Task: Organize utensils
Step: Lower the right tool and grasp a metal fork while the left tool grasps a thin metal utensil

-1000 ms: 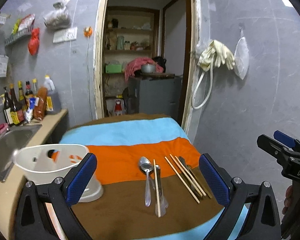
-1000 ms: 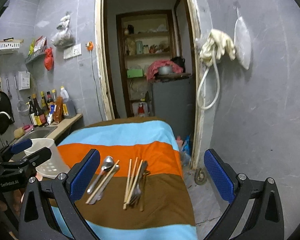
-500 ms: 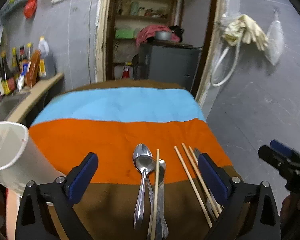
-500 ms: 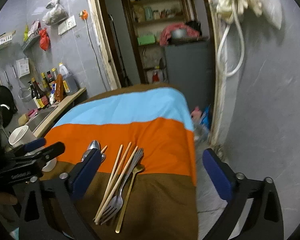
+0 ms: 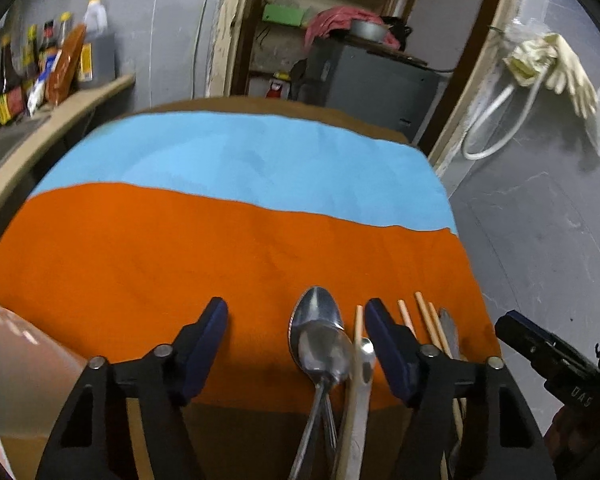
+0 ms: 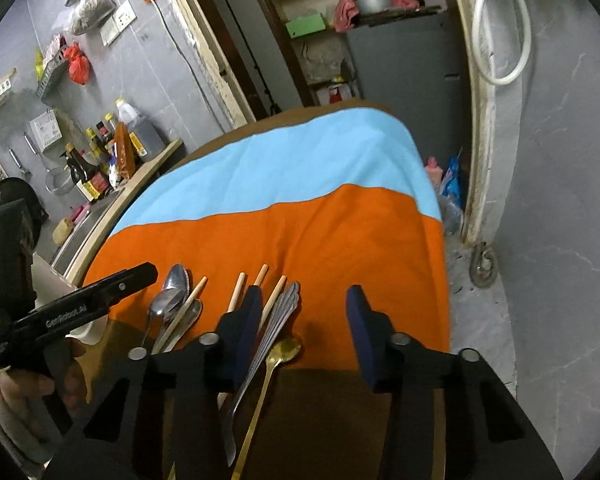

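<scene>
Utensils lie in a row on the striped cloth point(image 5: 220, 240). In the left wrist view my left gripper point(image 5: 296, 328) is open low over two stacked steel spoons point(image 5: 320, 332) and a wooden chopstick point(image 5: 356, 344); more chopsticks point(image 5: 424, 320) lie to its right. In the right wrist view my right gripper point(image 6: 304, 320) is open over steel forks point(image 6: 280, 316) and a gold spoon point(image 6: 284, 350), with chopsticks point(image 6: 236, 296) and the steel spoons point(image 6: 172, 292) to the left. The left gripper also shows there point(image 6: 100, 292).
A white utensil holder point(image 5: 16, 376) stands at the cloth's left edge. A counter with sauce bottles point(image 6: 100, 160) and a sink runs along the left. The cloth's right edge point(image 6: 440, 260) drops to the floor beside a grey wall. A doorway lies beyond.
Both grippers have moved forward and down toward the utensils, which now lie between the fingers. Both finger gaps look narrower than before. Nothing has been picked up.
</scene>
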A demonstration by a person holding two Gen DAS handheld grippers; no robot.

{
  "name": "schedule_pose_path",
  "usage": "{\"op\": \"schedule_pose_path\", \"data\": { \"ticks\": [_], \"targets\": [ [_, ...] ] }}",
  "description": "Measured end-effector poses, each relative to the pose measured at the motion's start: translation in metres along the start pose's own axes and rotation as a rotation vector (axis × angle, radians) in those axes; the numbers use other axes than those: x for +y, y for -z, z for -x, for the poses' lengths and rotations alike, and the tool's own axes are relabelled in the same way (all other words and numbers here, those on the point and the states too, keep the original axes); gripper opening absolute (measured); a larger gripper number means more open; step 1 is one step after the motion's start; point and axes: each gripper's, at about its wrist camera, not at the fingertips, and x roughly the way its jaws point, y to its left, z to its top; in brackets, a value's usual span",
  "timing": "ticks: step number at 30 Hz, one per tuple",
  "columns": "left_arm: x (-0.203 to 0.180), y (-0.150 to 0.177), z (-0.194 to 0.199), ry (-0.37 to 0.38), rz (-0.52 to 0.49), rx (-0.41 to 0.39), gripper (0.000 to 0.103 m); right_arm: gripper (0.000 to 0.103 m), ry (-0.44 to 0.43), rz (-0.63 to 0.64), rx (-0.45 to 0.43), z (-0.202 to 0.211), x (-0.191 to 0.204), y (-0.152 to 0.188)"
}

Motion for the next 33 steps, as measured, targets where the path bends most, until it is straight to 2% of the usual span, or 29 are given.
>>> {"op": "schedule_pose_path", "data": {
  "ticks": [4, 10, 16, 19, 25, 33],
  "targets": [
    [0.002, -0.004, -0.018, 0.011, 0.015, 0.042, 0.048, 0.026, -0.031, -0.001, 0.067, -0.019, -0.002, -0.001],
    [0.006, -0.008, -0.032, 0.051, 0.032, 0.075, 0.031, 0.023, -0.087, -0.021, 0.171, -0.043, -0.003, 0.003],
    [0.010, -0.012, -0.043, 0.132, 0.041, 0.123, 0.024, 0.023, -0.093, -0.028, 0.188, -0.052, 0.002, 0.004],
    [0.008, -0.012, -0.049, 0.172, 0.043, 0.160, 0.020, 0.014, -0.081, -0.026, 0.209, -0.054, 0.003, 0.004],
    [0.008, -0.018, -0.050, 0.178, 0.024, 0.205, 0.012, 0.009, -0.130, -0.143, 0.259, -0.058, -0.007, 0.005],
    [0.004, -0.021, -0.031, 0.163, -0.001, 0.180, 0.006, 0.004, -0.203, -0.259, 0.246, -0.054, -0.007, 0.013]
  ]
}}
